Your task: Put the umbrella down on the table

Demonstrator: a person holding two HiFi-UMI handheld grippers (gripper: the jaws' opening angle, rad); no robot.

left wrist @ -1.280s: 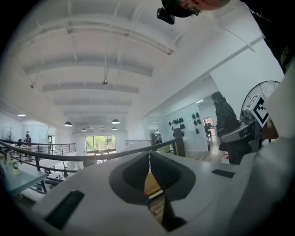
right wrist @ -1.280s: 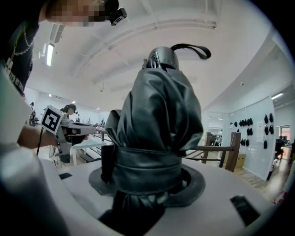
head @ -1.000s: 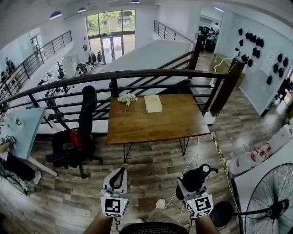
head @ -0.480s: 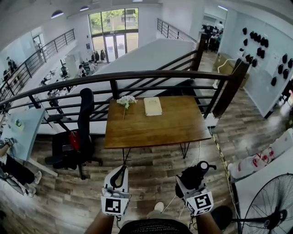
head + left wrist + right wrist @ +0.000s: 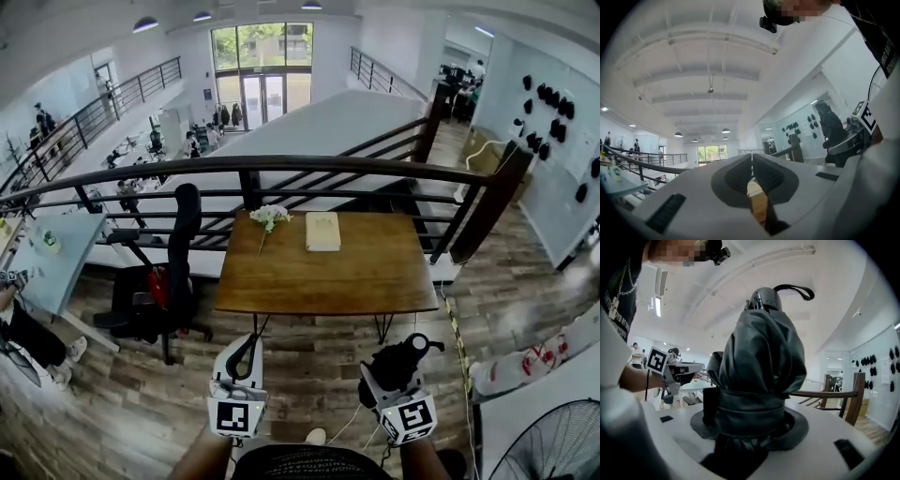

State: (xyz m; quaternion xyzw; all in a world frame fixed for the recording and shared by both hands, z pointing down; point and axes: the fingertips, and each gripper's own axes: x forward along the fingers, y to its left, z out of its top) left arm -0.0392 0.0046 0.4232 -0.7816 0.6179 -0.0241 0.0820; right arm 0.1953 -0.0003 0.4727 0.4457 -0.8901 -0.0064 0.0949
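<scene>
A folded black umbrella (image 5: 759,366) with a wrist strap fills the right gripper view, and my right gripper (image 5: 750,420) is shut on its wrapped body. In the head view the right gripper (image 5: 401,370) holds the umbrella (image 5: 405,358) low at the right, over the plank floor short of the wooden table (image 5: 366,281). My left gripper (image 5: 246,354) is at the lower left, beside it. In the left gripper view the left gripper (image 5: 752,176) has its jaws closed together with nothing between them, pointing level at the table (image 5: 758,206).
On the table's far side lie a small bunch of white flowers (image 5: 269,217) and a pale book (image 5: 322,231). A black railing (image 5: 281,167) runs behind the table. A black office chair (image 5: 169,281) stands left of it, a floor fan (image 5: 553,450) at the lower right.
The table has come nearer and sits more central in the head view. Both grippers have moved forward toward it, the umbrella still held in the right one.
</scene>
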